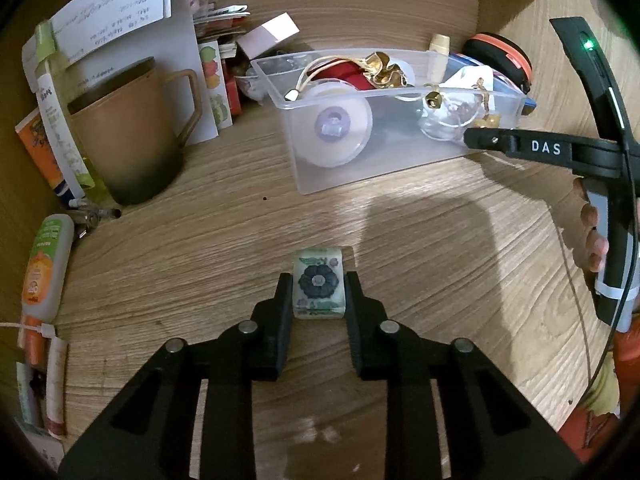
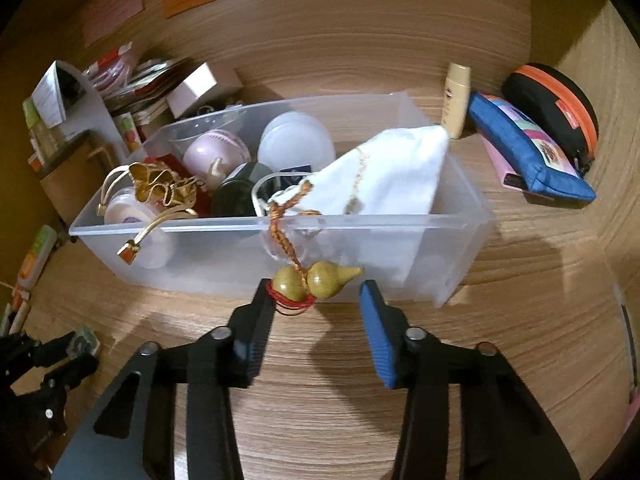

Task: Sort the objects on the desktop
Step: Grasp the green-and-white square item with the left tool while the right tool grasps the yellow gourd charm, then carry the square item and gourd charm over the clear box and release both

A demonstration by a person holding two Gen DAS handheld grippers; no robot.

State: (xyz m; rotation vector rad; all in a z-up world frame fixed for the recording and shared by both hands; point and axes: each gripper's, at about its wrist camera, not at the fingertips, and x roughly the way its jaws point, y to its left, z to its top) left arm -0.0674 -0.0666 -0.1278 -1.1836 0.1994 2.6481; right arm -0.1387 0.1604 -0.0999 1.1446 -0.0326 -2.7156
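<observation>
A small pale tile with a dark blue flower (image 1: 319,289) stands on the wooden desk (image 1: 420,264), and my left gripper (image 1: 318,280) is shut on it, a black pad against each side. A wooden gourd charm (image 2: 318,278) hangs on an orange braided cord (image 2: 294,236) over the front wall of the clear plastic box (image 2: 224,264). My right gripper (image 2: 318,294) is open around the gourd: the black finger (image 2: 260,312) touches its red thread end, while the blue pad (image 2: 378,340) stands just off its tip. My left gripper (image 2: 60,356) shows at the lower left of the right wrist view.
The box holds a white cloth pouch (image 2: 394,176), a gold pouch (image 2: 154,184), jars and a tape roll (image 1: 340,132). A brown mug (image 1: 132,128), tubes and papers crowd the left. A blue pouch (image 2: 528,152), a black-orange case (image 2: 556,108) and a small bottle (image 2: 456,100) lie to the right.
</observation>
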